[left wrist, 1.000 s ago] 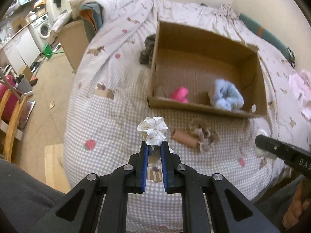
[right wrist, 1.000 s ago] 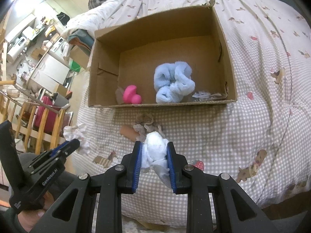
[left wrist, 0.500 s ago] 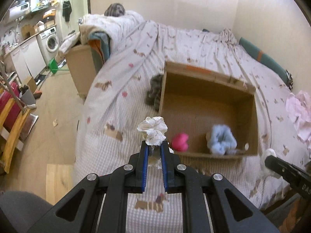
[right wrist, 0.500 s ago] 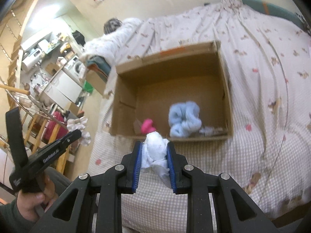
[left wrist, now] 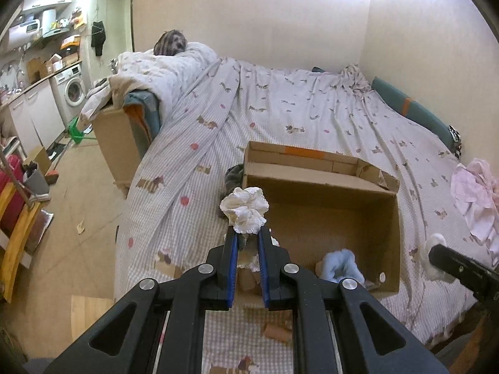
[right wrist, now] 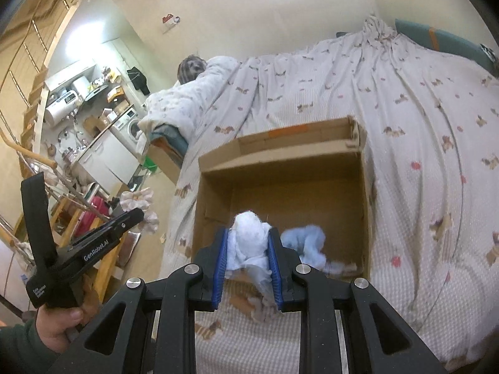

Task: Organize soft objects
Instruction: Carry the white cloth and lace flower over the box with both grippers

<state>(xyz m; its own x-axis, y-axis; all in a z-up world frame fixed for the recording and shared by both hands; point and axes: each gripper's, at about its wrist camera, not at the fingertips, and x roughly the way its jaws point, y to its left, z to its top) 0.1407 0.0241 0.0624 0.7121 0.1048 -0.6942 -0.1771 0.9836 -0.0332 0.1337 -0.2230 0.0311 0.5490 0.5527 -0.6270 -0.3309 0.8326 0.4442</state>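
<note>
My left gripper (left wrist: 247, 233) is shut on a cream ruffled scrunchie (left wrist: 244, 208), held in the air in front of the near left corner of the open cardboard box (left wrist: 321, 168) on the bed. My right gripper (right wrist: 249, 240) is shut on a white fluffy cloth ball (right wrist: 249, 237), raised over the box's (right wrist: 280, 155) near wall. A light blue scrunchie (left wrist: 341, 263) (right wrist: 307, 240) lies inside the box near the front. In the right wrist view the left gripper (right wrist: 137, 215) shows at the left with its cream scrunchie (right wrist: 140, 201), held by a hand (right wrist: 59, 321).
The bed (left wrist: 312, 103) has a checked cover with dog prints. Brown soft pieces (left wrist: 277, 330) lie on it before the box. A dark item (left wrist: 234, 174) sits by the box's left wall, pink clothes (left wrist: 474, 193) at the right. Another box (left wrist: 115, 137) and a wooden chair (left wrist: 18, 233) stand left.
Both grippers have risen with their soft items and tilted up, so the box sits lower in view. The pink item in the box is now hidden behind the left gripper.
</note>
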